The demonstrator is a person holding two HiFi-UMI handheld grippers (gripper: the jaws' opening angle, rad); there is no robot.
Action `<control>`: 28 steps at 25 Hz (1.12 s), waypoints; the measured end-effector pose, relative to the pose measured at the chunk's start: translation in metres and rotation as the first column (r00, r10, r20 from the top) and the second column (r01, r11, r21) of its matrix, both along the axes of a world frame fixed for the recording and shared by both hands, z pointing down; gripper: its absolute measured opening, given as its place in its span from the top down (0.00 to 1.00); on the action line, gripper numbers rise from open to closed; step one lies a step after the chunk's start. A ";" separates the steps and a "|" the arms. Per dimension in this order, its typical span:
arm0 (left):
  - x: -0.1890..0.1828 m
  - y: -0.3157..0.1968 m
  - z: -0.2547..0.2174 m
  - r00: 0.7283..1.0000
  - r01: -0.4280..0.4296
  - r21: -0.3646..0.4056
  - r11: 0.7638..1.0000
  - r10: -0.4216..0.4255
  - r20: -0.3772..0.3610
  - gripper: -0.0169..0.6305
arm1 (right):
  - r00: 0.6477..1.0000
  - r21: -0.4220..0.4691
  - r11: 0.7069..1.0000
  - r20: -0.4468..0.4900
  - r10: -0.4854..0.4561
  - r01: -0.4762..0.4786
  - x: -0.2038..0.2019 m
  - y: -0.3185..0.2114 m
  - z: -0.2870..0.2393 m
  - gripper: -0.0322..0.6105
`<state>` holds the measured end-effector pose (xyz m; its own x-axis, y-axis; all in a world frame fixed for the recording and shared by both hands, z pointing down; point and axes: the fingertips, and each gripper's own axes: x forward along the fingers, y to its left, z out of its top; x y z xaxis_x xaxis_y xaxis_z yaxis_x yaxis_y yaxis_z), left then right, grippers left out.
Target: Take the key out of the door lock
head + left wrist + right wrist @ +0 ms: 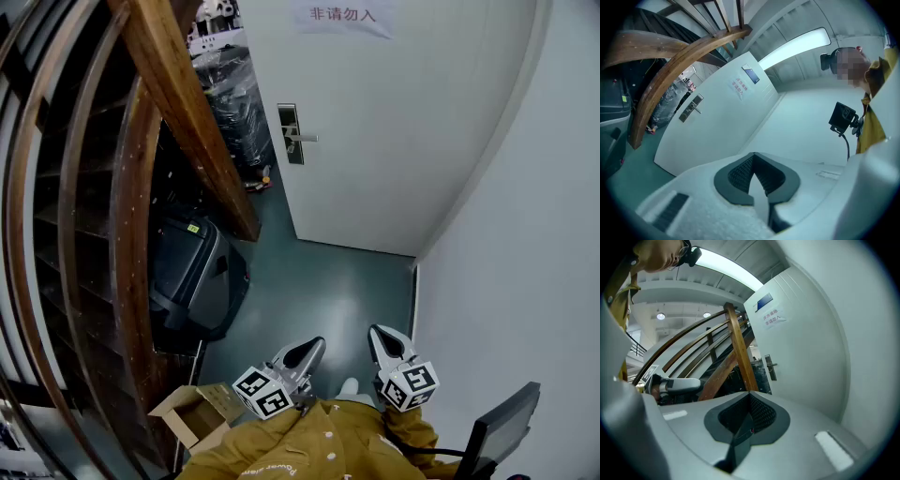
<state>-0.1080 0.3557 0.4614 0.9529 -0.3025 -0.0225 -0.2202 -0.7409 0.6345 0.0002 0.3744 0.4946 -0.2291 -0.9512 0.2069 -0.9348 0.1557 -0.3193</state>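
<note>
Left gripper (315, 346) and right gripper (378, 334) are seen shut, empty; the box (192, 412) is shown only overhead; the lock (291, 134) is set upright.

Floor (319, 281): smooth, grey-green. Black case (192, 277) stands on it ahead and to the left of the left gripper (314, 347). Cardboard box (192, 412) sits just left of that gripper. Plastic-wrapped goods (234, 108) lie far ahead.
</note>
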 end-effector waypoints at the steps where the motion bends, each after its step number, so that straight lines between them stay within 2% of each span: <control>1: 0.001 -0.001 -0.001 1.000 0.002 0.005 1.000 -0.002 -0.002 0.98 | 1.000 0.005 1.000 -0.003 -0.002 0.002 0.001 -0.001 -0.001 0.94; 11: 0.008 0.006 -0.002 1.000 0.018 0.001 1.000 -0.018 -0.007 0.98 | 0.999 0.004 1.000 -0.027 -0.031 0.031 0.008 0.005 -0.002 0.94; 17: 0.014 0.013 0.002 0.999 0.045 0.003 0.999 -0.045 -0.003 0.98 | 1.000 0.002 1.000 0.000 -0.021 0.021 0.019 0.012 0.001 0.94; 28: 0.017 0.016 0.017 0.990 0.140 -0.065 0.988 -0.142 -0.025 0.98 | 1.000 -0.035 0.999 0.006 -0.023 0.023 0.054 0.009 0.022 0.94</control>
